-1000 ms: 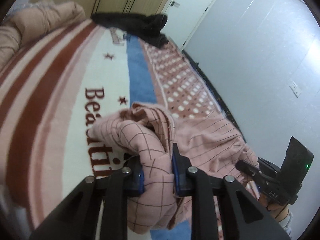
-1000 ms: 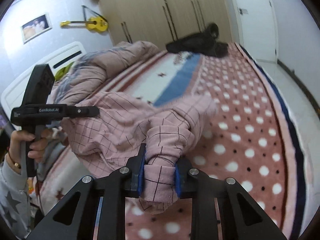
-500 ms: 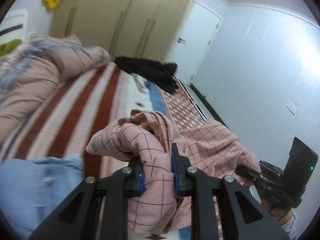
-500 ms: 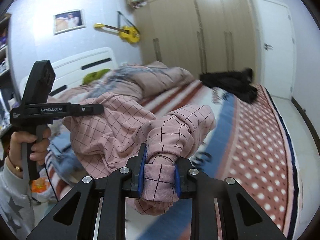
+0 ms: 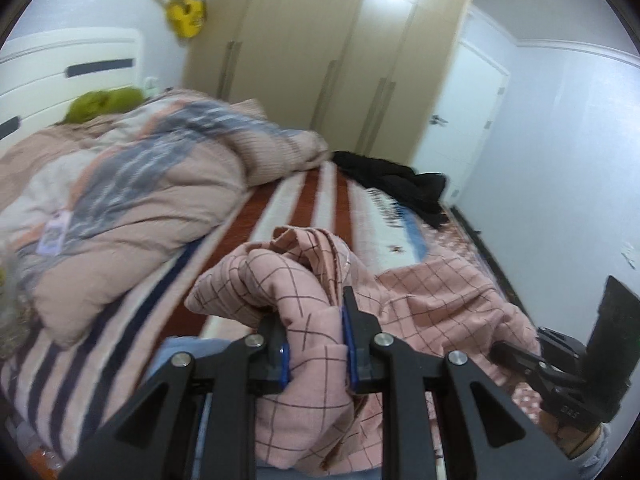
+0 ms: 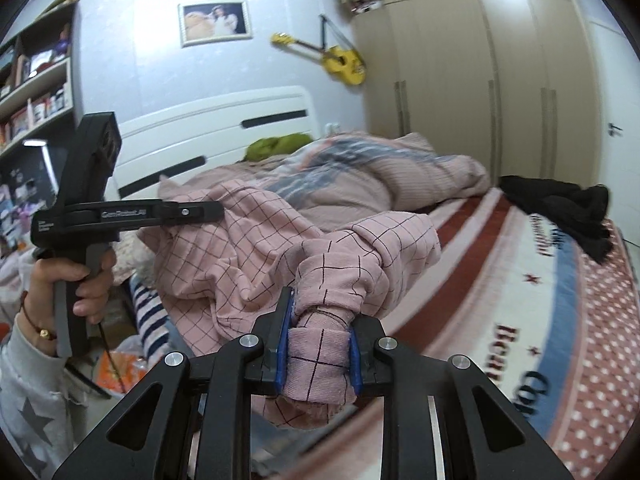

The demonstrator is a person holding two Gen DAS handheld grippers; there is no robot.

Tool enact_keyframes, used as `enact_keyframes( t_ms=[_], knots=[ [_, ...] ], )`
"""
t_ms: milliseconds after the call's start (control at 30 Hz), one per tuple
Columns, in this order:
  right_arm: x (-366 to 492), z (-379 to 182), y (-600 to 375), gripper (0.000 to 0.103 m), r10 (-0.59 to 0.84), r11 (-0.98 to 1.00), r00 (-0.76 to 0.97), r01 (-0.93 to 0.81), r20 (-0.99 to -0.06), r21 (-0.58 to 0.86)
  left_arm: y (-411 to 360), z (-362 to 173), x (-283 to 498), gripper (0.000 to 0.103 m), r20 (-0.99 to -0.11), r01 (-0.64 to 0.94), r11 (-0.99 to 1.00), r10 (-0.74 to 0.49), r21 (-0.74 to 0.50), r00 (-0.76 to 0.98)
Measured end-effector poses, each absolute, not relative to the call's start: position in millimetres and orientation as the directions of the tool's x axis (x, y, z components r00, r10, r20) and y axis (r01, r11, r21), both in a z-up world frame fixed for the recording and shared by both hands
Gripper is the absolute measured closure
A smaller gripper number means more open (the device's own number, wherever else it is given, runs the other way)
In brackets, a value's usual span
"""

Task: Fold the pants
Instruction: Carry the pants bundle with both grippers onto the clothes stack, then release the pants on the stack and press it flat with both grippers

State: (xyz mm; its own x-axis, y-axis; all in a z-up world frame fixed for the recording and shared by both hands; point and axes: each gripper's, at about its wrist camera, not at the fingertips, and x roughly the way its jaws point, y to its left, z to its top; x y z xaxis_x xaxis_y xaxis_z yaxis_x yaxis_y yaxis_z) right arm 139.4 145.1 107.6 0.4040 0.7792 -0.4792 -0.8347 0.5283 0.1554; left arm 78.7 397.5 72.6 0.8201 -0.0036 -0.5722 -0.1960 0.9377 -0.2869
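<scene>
The left gripper [image 5: 314,350] pinches one bunch of the pink checked pants [image 5: 432,304] in its fingers. The right gripper [image 6: 320,354] pinches another bunch. The pants hang between them, above the bed [image 6: 532,320].

rumpled duvet [image 5: 132,208], yellow guitar [image 6: 340,62], wardrobe [image 5: 320,60]

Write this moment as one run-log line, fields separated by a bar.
step: lift pants | left claw: shut on pink checked pants | right claw: shut on pants | pants: bunched, hanging between claws above bed
</scene>
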Motion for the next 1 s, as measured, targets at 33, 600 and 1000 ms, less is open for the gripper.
enact_keyframes(
  t_ms=[33,600,1000],
  knots=[
    [137.2,101.3,159.2,0.086,0.783,0.516,0.389,-0.841,-0.486,0.159,405.2,66.7,77.7,0.086,-0.579,-0.209,0.935,0.004,-0.287,0.815],
    [81.5,4.9,209.3,0.085,0.7,0.513,0.345,-0.852,-0.625,0.105,486.0,-56.3,33.5,0.071,-0.675,-0.277,0.872,-0.079,-0.403,0.733],
    [80.3,54.1,209.5,0.069,0.66,0.565,0.495,-0.823,-0.565,-0.062,457.6,19.3,22.0,0.055,-0.584,-0.238,0.928,0.027,-0.288,0.811]
  ],
)
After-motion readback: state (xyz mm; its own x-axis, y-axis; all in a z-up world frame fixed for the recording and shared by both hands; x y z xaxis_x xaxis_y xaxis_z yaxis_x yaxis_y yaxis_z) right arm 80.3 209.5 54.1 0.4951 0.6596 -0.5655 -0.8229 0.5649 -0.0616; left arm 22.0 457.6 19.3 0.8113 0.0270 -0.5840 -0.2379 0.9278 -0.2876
